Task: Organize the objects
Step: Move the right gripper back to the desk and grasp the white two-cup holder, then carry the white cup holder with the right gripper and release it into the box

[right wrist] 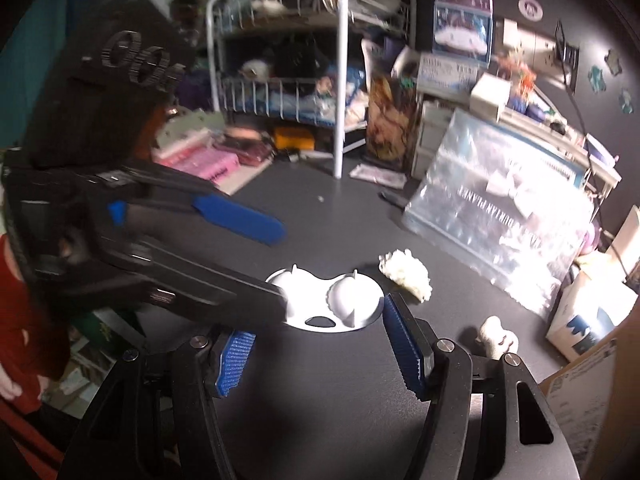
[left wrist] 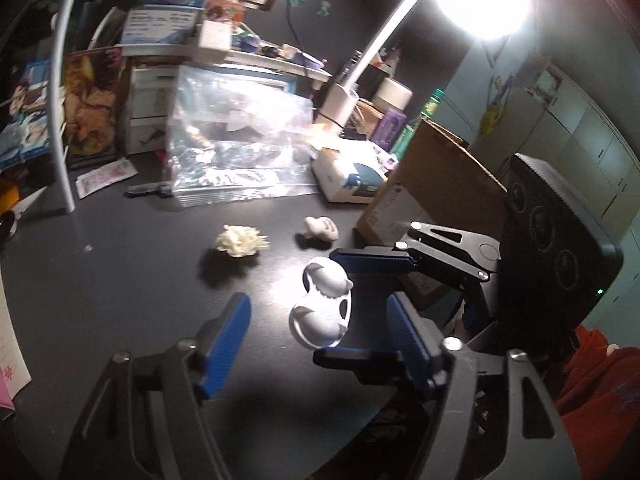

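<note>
Here we hold both blue-padded grippers wide apart around the white moulded plastic tray with two domed lobes, which lies flat on the black round table. Our left gripper and right gripper grip nothing, probably lining up for a lift. Beyond the tray sit a cream frilly lump and a small beige figure.

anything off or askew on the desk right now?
Nothing spilled or broken. Loose on the dark desk: a white moulded piece lying between both open tools, left tool and right tool, a frilly cream lump and a small cream figure. A clear plastic bag leans tilted against the clutter behind.
</note>
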Demonstrator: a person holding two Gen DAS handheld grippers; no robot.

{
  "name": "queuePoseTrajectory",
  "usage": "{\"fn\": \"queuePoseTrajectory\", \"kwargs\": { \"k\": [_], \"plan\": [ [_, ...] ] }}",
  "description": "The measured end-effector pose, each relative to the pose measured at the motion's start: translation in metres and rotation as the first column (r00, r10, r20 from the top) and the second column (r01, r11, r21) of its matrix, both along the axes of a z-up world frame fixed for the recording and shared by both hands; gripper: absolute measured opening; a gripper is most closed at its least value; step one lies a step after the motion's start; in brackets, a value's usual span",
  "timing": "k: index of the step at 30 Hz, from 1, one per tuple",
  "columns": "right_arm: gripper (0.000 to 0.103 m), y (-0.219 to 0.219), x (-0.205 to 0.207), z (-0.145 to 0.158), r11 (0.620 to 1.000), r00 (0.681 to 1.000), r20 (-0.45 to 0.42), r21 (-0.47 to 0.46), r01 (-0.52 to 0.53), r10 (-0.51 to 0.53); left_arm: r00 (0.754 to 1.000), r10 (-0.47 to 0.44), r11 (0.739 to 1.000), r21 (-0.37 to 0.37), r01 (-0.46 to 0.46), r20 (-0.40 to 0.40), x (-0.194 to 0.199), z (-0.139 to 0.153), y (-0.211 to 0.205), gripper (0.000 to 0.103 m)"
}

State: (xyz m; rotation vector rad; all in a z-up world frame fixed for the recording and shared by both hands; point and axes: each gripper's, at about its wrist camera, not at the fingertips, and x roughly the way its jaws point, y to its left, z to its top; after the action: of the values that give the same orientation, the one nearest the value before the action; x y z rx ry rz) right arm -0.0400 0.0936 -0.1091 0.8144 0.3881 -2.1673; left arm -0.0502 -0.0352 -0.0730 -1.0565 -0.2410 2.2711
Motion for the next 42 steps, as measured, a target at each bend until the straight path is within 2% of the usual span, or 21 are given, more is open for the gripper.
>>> {"fn": "queuePoseTrajectory", "kwargs": {
  "k": [2,4,6,8,16,24,29,36,42],
  "plan": [
    [0.059,0.003,0.006,0.009,1.000,1.000,-0.024,-0.007,-0.004,0.004,1.000,-0.018,1.000,-0.004,0.018,-0.009,0.002,0.007,0.007,0.055],
    [0.059,0.009,0.011,0.020,1.000,0.999,-0.047,-0.017,-0.006,0.005,1.000,-0.026,1.000,0.006,0.026,-0.009,0.003,0.014,0.013,0.050],
    [0.059,0.015,0.016,0.027,1.000,0.998,-0.063,-0.023,-0.005,0.004,0.999,-0.031,1.000,0.003,0.031,-0.016,0.003,0.023,0.018,0.049],
    [0.059,0.020,0.019,0.035,1.000,0.996,-0.084,-0.023,0.003,-0.004,0.999,-0.042,0.999,-0.005,0.042,-0.027,0.004,0.031,0.025,0.042],
    [0.059,0.045,0.035,0.073,0.999,0.983,-0.179,-0.008,0.041,-0.042,0.989,-0.124,0.992,-0.002,0.125,-0.078,-0.001,0.069,0.059,0.029],
    [0.059,0.082,0.028,0.107,0.992,0.969,-0.215,-0.005,0.123,-0.121,0.974,-0.192,0.981,-0.019,0.191,-0.116,-0.022,0.102,0.105,0.028],
    [0.059,0.113,0.018,0.119,0.984,0.961,-0.214,-0.003,0.179,-0.175,0.963,-0.248,0.969,-0.021,0.247,-0.107,-0.043,0.111,0.139,0.029],
    [0.059,0.159,-0.005,0.121,0.967,0.957,-0.155,0.030,0.254,-0.247,0.947,-0.317,0.948,-0.034,0.315,-0.048,-0.073,0.109,0.189,0.028],
    [0.059,0.183,-0.021,0.116,0.956,0.956,-0.085,0.068,0.285,-0.279,0.942,-0.336,0.940,-0.062,0.335,0.001,-0.086,0.103,0.215,0.029]
  ]
}}
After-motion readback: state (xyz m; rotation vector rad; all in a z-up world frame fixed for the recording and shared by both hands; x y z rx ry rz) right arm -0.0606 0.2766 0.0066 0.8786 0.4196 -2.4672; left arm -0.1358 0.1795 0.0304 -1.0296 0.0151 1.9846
